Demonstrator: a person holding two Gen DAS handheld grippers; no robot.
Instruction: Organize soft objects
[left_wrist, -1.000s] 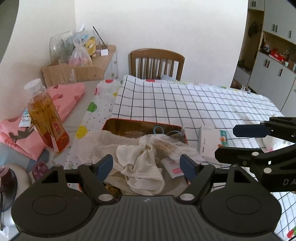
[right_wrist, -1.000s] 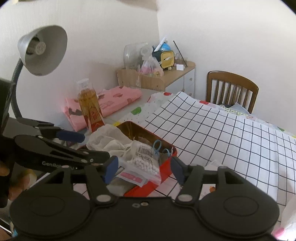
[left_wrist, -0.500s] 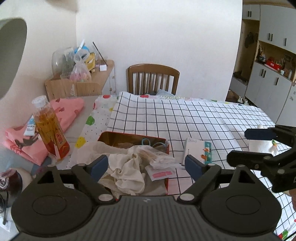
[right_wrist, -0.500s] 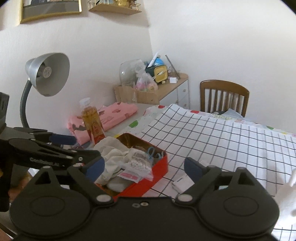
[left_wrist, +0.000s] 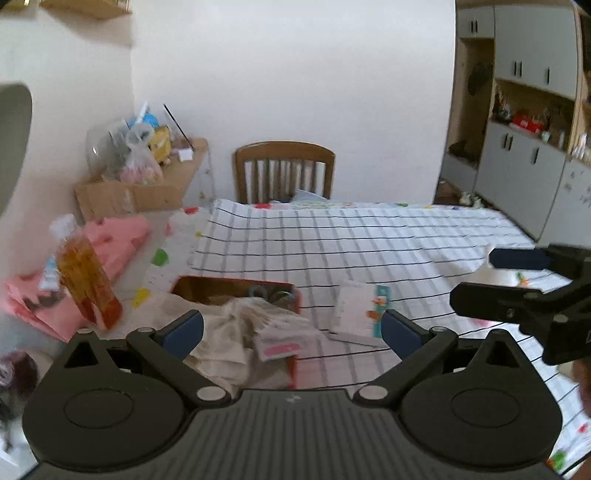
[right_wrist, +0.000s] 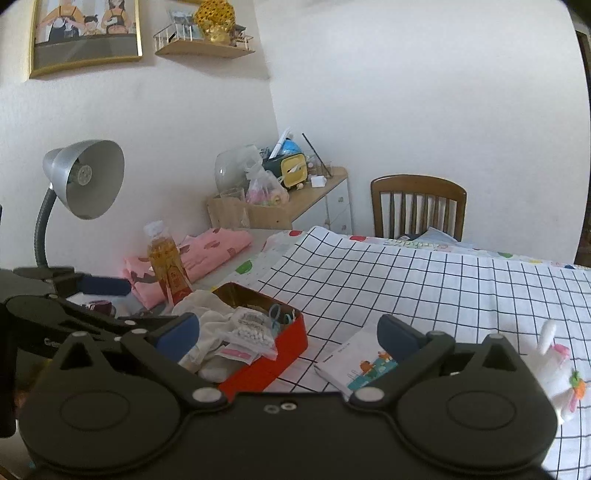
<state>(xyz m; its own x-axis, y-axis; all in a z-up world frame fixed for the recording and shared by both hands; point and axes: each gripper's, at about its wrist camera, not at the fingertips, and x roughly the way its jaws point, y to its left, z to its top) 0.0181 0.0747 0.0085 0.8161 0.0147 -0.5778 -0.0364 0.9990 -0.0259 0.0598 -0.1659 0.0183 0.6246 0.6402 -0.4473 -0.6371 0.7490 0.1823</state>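
Hovering with both grippers empty above the red tin (right_wrist: 273, 363) full of soft things.

The left gripper (left_wrist: 291, 332) and the right gripper (right_wrist: 286, 334) both have their fingers spread wide and hold nothing. The tin stands on the checked tablecloth (right_wrist: 424, 288) of the table, and a white crumpled cloth (right_wrist: 207, 332) spills over its near-left edge, with a bag of small white pellets (right_wrist: 253, 330) and a pink-labelled packet (left_wrist: 282, 347) lying on top. I judge that the cloth is the next thing to take: it is better to lower one gripper straight onto a thick fold, away from the packets, so that they are not dragged out. A white plush toy (right_wrist: 554, 373) lies apart at the right, and a booklet (right_wrist: 356, 363) just beside the tin.
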